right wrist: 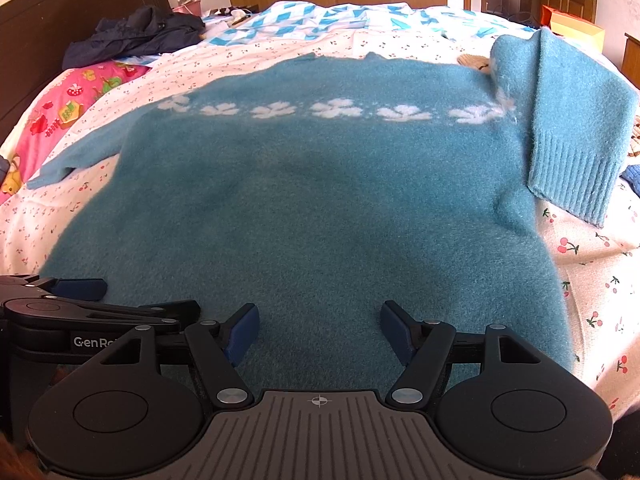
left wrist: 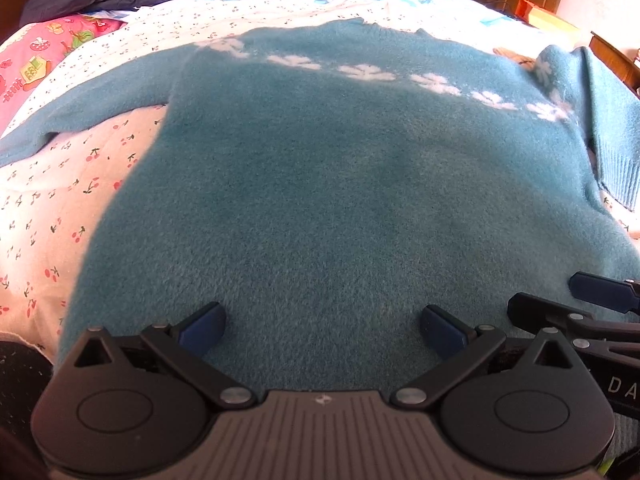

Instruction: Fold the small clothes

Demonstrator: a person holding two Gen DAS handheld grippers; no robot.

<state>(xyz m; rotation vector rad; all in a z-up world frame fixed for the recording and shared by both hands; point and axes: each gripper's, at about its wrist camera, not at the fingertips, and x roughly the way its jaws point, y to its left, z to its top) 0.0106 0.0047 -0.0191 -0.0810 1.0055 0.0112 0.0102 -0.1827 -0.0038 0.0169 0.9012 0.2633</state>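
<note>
Blue sweater (left wrist: pixel 320 184) laid flat on bed (left wrist: pixel 52 208); one sleeve (right wrist: pixel 576 136) at frame right folded in, other outstretched. Left claw (left wrist: pixel 322 330), right claw (right wrist: pixel 320 330) spread wide, nothing held. Most folding judged outstanding.

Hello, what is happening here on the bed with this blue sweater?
A person is folding a teal sweater spread flat on the cherry-print bedsheet. One sleeve is already folded in; the other sleeve lies stretched out. The left hand-held gripper and the right hand-held gripper are both open above the hem, holding nothing.
</note>
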